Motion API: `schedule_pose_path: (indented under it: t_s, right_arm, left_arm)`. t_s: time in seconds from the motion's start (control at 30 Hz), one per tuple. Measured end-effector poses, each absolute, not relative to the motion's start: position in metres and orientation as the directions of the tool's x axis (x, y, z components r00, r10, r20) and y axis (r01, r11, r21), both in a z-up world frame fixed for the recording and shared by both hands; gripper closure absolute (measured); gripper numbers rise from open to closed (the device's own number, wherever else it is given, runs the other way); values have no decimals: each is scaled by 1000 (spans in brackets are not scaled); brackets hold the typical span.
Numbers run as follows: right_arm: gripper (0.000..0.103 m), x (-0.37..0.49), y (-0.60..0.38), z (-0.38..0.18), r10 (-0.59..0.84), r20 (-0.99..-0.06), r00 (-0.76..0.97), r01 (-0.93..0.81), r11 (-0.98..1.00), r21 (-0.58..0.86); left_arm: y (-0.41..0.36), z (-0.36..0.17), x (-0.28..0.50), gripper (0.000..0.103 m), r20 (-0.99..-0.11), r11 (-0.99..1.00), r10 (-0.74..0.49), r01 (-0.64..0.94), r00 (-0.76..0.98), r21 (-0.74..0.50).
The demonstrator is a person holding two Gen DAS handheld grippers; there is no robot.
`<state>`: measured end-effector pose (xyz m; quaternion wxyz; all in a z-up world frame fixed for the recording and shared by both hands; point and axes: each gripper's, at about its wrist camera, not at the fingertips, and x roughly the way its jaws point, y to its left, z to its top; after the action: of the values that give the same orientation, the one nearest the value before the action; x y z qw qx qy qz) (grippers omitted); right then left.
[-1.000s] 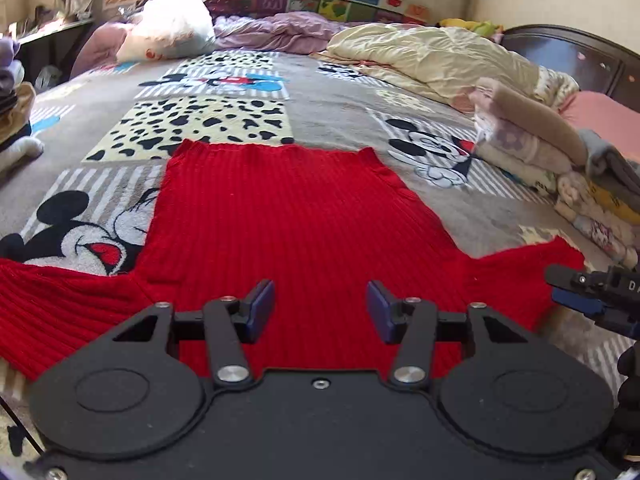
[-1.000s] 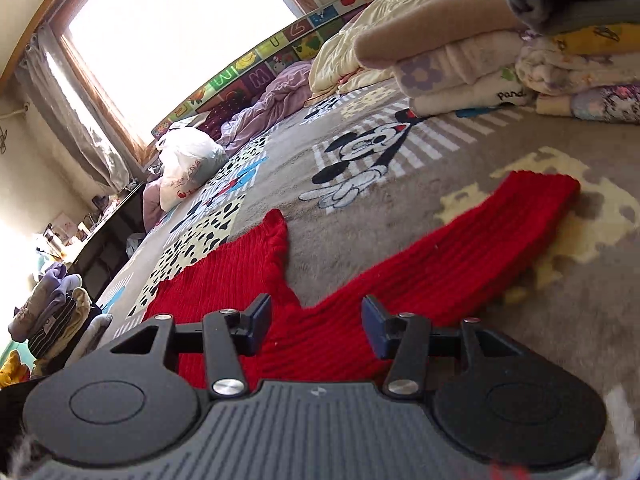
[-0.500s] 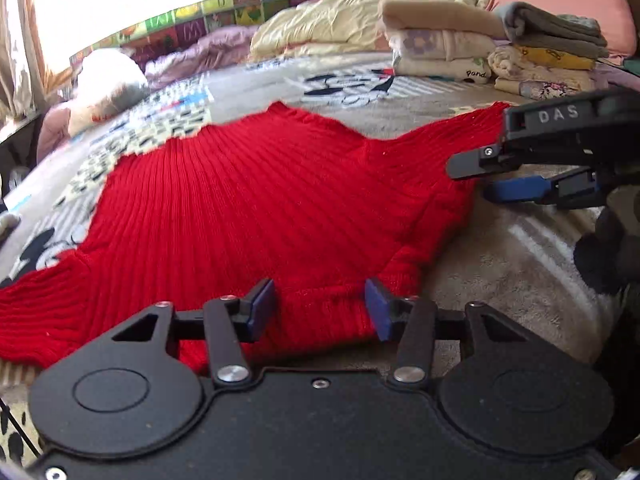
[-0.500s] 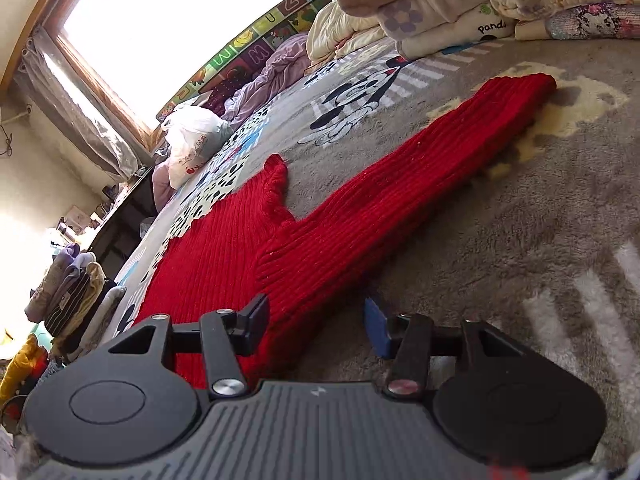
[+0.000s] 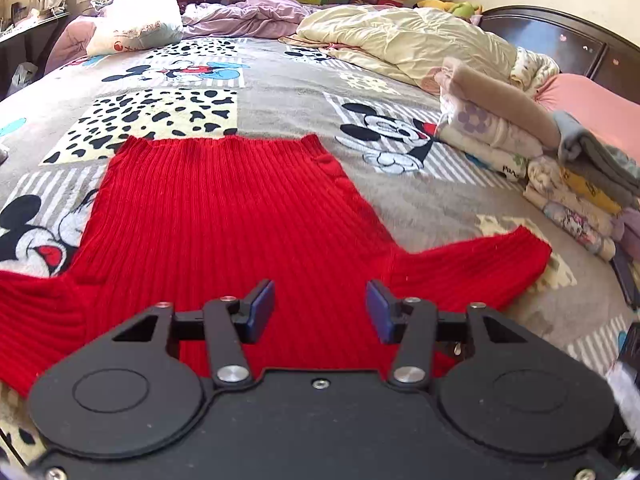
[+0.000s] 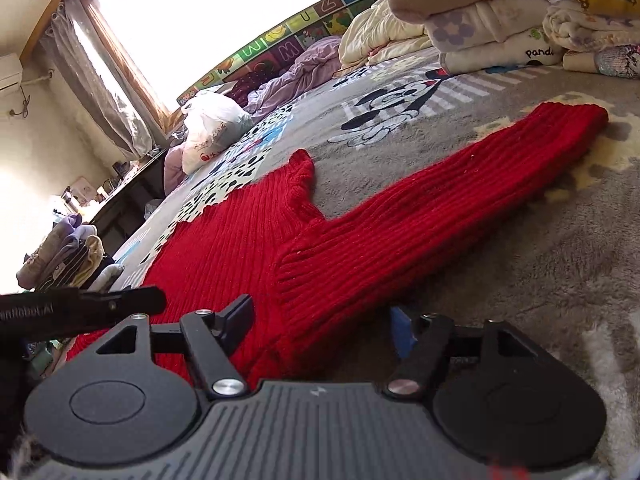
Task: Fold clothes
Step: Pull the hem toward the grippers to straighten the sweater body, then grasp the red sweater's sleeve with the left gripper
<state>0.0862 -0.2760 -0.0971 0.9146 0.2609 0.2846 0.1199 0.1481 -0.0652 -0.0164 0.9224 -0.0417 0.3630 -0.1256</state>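
Observation:
A red ribbed sweater (image 5: pixel 224 220) lies flat on the bed, hem at the far end, both sleeves spread sideways. My left gripper (image 5: pixel 320 310) is open and empty, hovering over the sweater's near edge at its middle. My right gripper (image 6: pixel 322 324) is open and empty, low at the bed surface by the sweater's right shoulder, where the right sleeve (image 6: pixel 440 200) runs off to the upper right. The same sweater fills the middle of the right wrist view (image 6: pixel 224 248). The left gripper's finger (image 6: pixel 100 306) shows at the left edge there.
A grey Mickey Mouse blanket (image 5: pixel 280 92) covers the bed. A stack of folded clothes (image 5: pixel 560 176) sits at the right, also in the right wrist view (image 6: pixel 520 28). A cream duvet (image 5: pixel 400 40) and a white pillow (image 5: pixel 132 20) lie at the back. More clothes (image 6: pixel 64 256) are piled at the left.
The left gripper swung right and low over the sweater, then came back to centre and higher. The right gripper moved lower and closer to the sweater's shoulder. Both stayed open.

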Motion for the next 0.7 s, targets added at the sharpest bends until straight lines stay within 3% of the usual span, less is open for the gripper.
schedule_pose_path:
  t_s: [0.13, 0.3, 0.6, 0.7]
  right_arm:
    - [38, 92, -275, -96, 360, -446, 819, -72, 837, 542]
    - [54, 100, -285, -98, 373, -434, 820, -62, 812, 581]
    - [56, 108, -289, -99, 384, -429, 817, -56, 795, 604]
    - [56, 110, -289, -98, 387, -425, 818, -56, 790, 611]
  left_arm:
    - [-84, -6, 193, 51, -664, 969, -248, 185, 705, -165]
    - [-107, -10, 248, 51, -683, 980, -199, 158, 703, -123]
    - [-140, -35, 316, 53, -761, 982, -142, 187, 633, -27]
    - [-150, -43, 329, 60, -788, 977, -116, 212, 605, 19]
